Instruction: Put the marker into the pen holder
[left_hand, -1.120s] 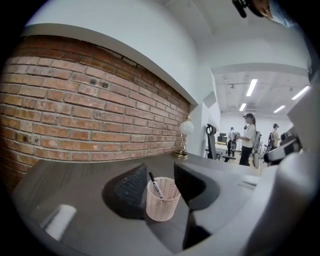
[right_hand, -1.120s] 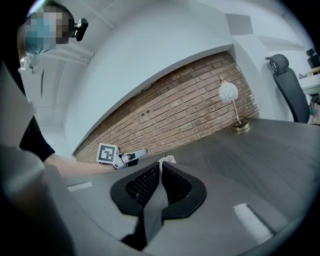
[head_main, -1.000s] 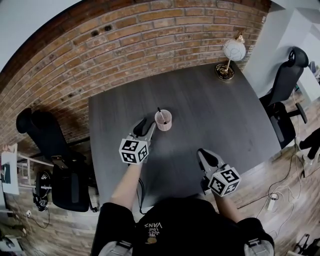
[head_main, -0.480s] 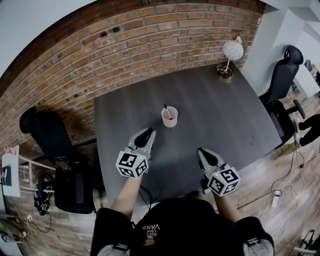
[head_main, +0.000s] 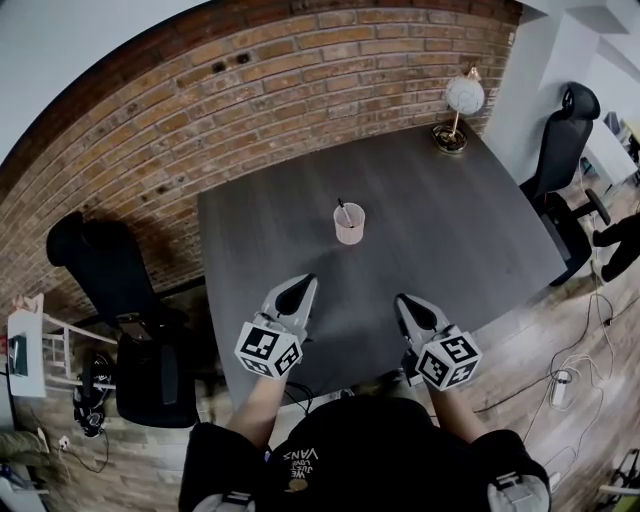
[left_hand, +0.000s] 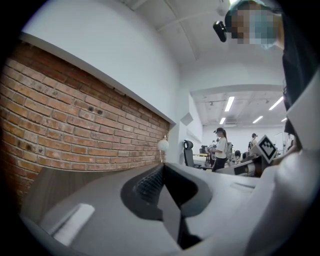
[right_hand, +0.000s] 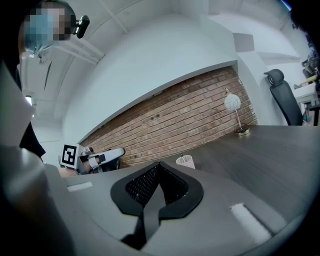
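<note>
Already the marker (head_main: 343, 209) stands in the pen holder (head_main: 349, 226) on the worktop (head_main: 455, 235). Near its front edge the left claw (head_main: 304, 285) has just clenched empty; the right claw (head_main: 405, 303) is clenched empty too.

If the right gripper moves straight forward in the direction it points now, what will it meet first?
Most likely the pen holder, standing on the table ahead of the right gripper, slightly right of its closed tips. Depth is unclear, so it might just pass beside it.

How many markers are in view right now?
1. The marker stands in the pen holder near the middle of the table. Others could be hidden inside the holder.
</note>
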